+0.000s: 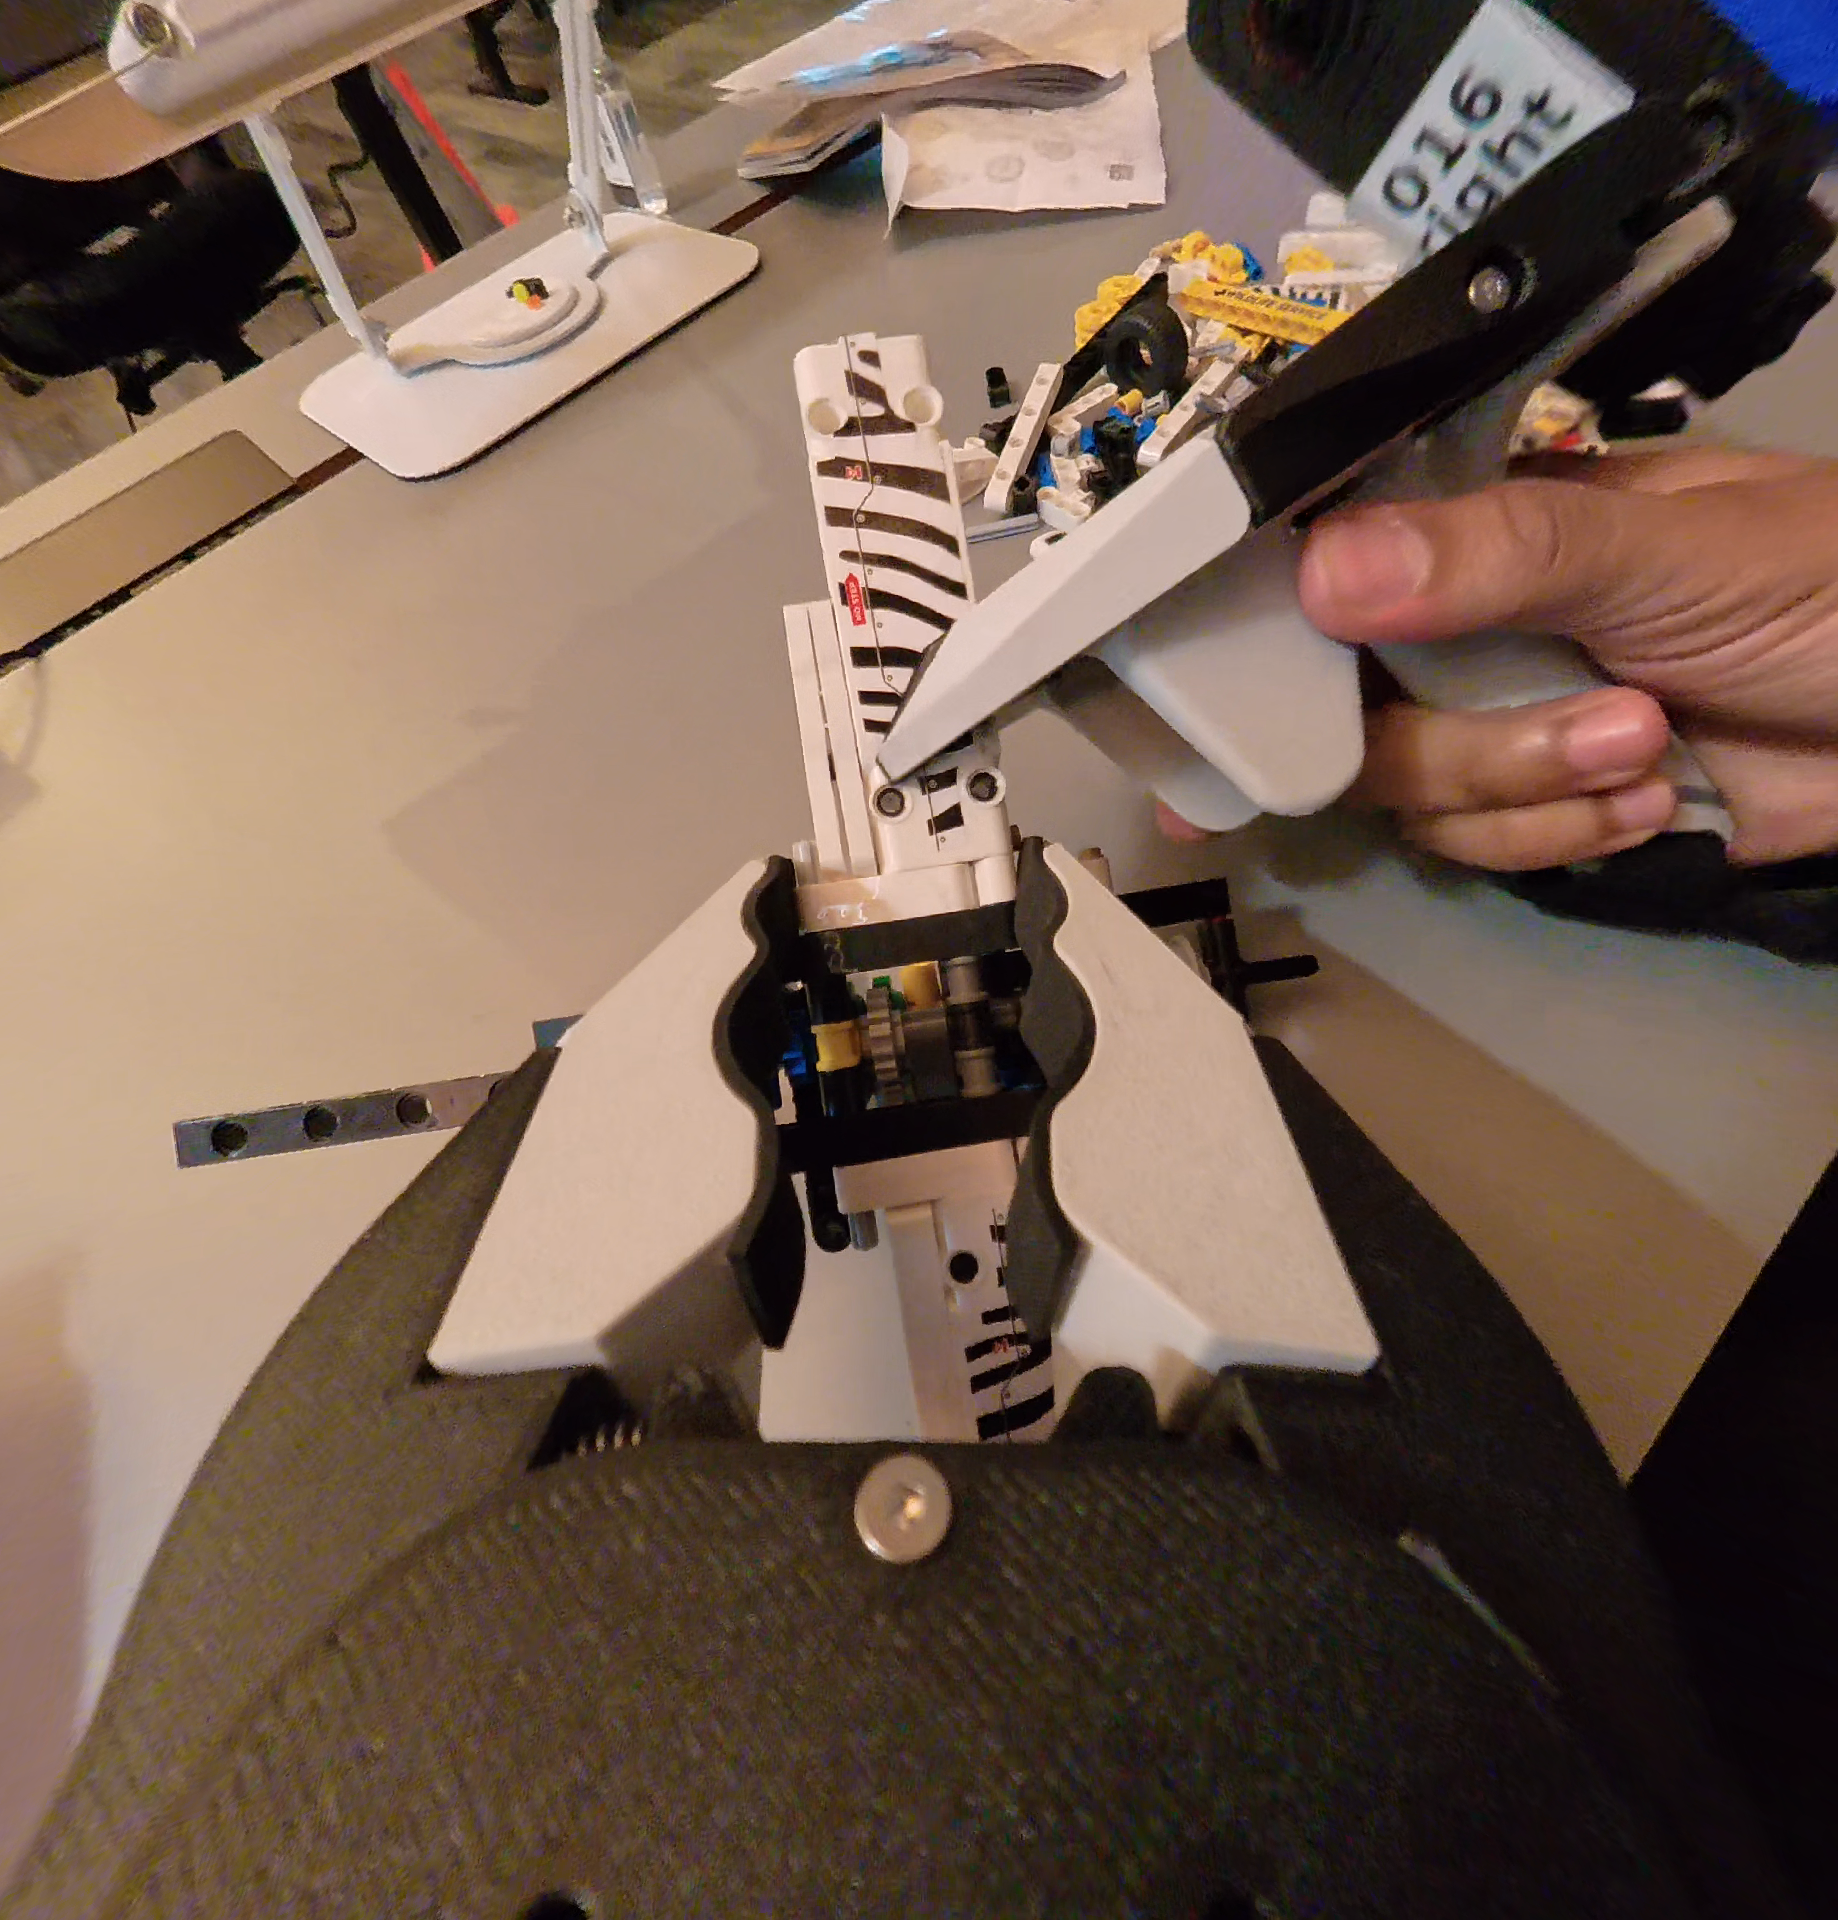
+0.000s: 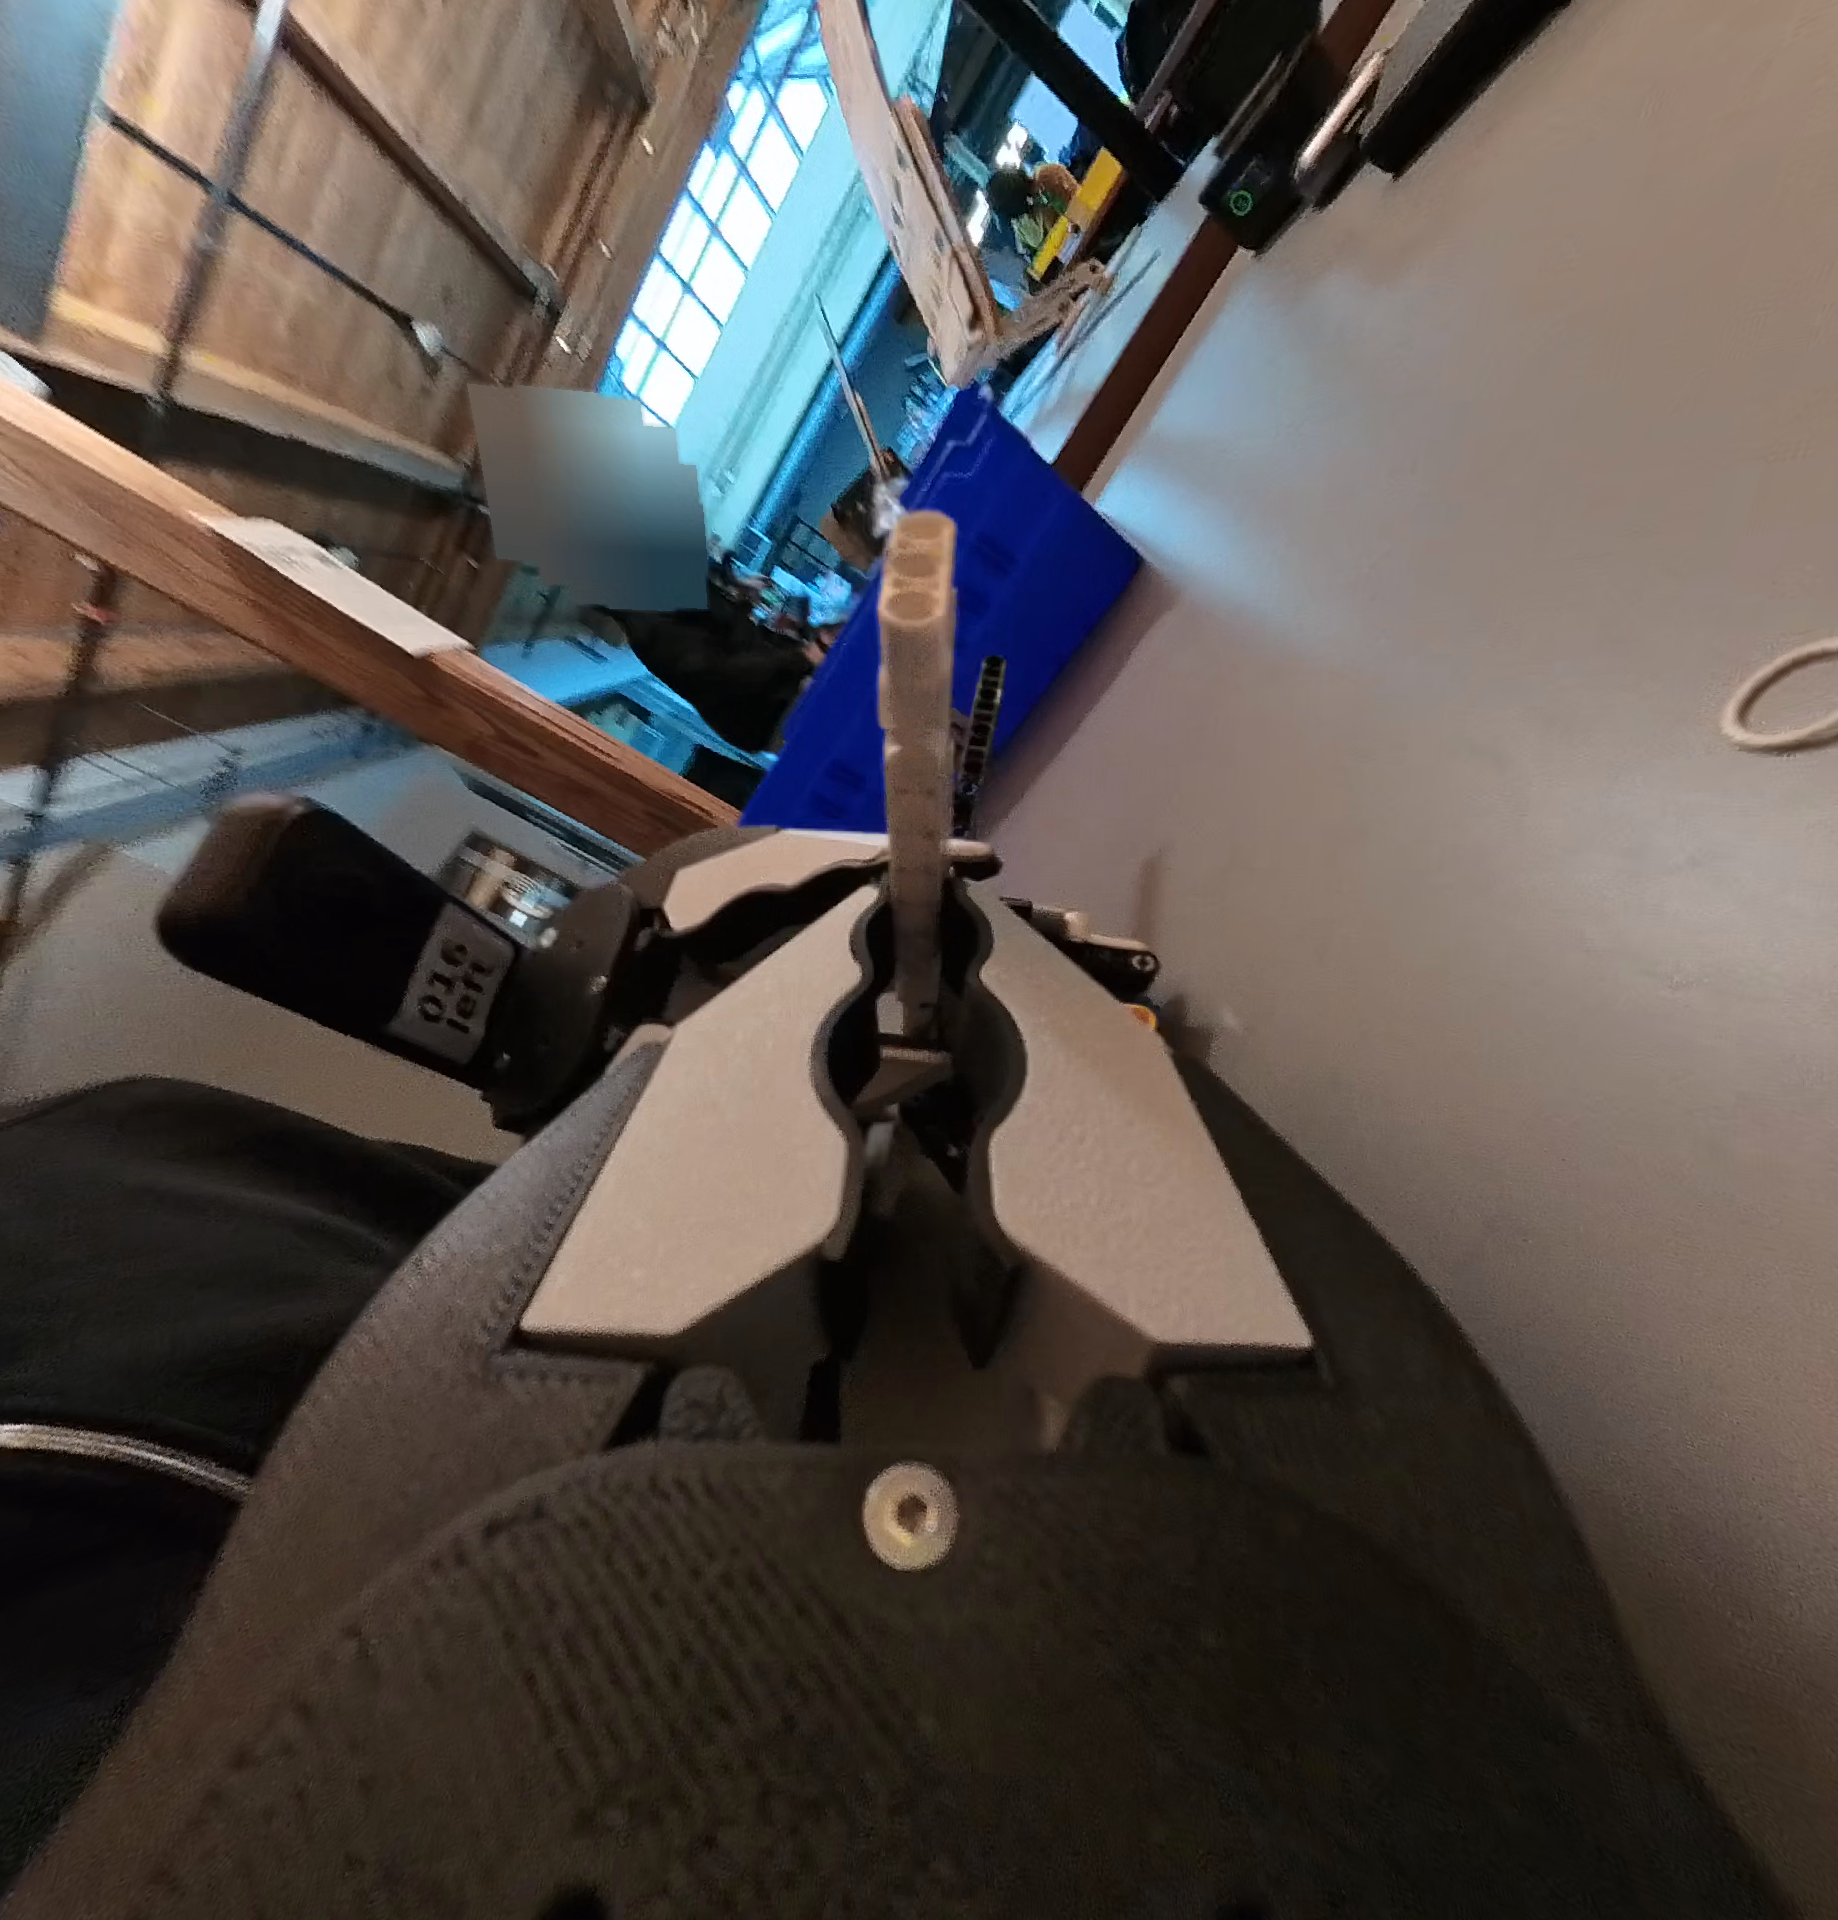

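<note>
Gripping the model (image 1: 899,935) firmly in our left claw (image 1: 910,894), we pinch its white panel (image 1: 894,540) with our right claw (image 2: 925,914) and should avoid twisting.

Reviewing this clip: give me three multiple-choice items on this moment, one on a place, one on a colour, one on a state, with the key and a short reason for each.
1. Where does the pile of loose building pieces lie?
A. On the table beyond the striped model
B. On the lamp base
C. On the floor

2. What colour are the stripes on the white panel of the model?
A. Red
B. Black
C. Green

3. How does the left gripper stand toward the model?
A. Open, far from it
B. Closed on its geared middle section
C. Lying on the table

Key: 1 A, the pile sits on the grey table behind the panel. 2 B, dark bands cross the white panel. 3 B, both black pads press the model's sides around the gears.
</note>
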`<state>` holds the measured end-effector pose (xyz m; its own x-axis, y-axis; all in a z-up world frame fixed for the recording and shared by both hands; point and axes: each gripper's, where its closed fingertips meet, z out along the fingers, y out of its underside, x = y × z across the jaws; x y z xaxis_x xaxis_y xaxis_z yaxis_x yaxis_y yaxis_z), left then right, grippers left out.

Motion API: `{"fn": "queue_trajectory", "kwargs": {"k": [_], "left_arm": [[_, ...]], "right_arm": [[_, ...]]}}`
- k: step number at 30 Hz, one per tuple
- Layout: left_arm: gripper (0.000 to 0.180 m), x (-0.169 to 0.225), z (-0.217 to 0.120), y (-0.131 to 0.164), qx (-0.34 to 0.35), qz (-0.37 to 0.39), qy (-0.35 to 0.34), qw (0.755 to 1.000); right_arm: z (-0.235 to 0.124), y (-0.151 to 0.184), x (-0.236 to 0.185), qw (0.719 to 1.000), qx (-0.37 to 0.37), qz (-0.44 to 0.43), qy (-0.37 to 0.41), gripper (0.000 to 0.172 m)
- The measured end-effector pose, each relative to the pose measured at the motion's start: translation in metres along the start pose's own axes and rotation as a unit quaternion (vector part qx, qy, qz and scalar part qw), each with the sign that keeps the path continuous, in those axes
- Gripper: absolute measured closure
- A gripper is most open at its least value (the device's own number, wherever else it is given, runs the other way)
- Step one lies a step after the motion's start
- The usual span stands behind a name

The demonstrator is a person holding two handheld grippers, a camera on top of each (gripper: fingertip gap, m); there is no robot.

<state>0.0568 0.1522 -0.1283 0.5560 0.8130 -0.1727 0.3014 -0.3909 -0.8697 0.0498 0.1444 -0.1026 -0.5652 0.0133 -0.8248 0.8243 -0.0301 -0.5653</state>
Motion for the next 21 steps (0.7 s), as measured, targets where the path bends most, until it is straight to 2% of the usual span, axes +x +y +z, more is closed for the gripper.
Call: {"fn": "queue_trajectory", "kwargs": {"k": [3, 7, 11, 15, 21], "left_arm": [[0.136, -0.001, 0.000, 0.001, -0.001, -0.007, 0.000, 1.000], [0.135, -0.001, 0.000, 0.001, -0.004, 0.000, -0.008, 1.000], [0.134, 0.000, -0.003, -0.004, 0.017, -0.009, 0.002, 1.000], [0.134, -0.009, 0.001, 0.003, -0.017, 0.006, -0.026, 0.999], [0.133, -0.011, 0.000, 0.003, -0.015, 0.011, -0.033, 0.999]], "right_arm": [[0.002, 0.001, 0.000, 0.999, -0.025, -0.034, 0.022, 0.165], [0.003, -0.001, -0.001, 1.000, -0.001, 0.000, -0.019, 0.164], [0.001, -0.002, -0.007, 0.999, 0.000, -0.002, -0.045, 0.163], [0.005, -0.008, 0.004, 0.998, 0.021, 0.050, -0.033, 0.165], [0.006, -0.013, 0.010, 0.994, 0.050, 0.092, -0.034, 0.168]]}}
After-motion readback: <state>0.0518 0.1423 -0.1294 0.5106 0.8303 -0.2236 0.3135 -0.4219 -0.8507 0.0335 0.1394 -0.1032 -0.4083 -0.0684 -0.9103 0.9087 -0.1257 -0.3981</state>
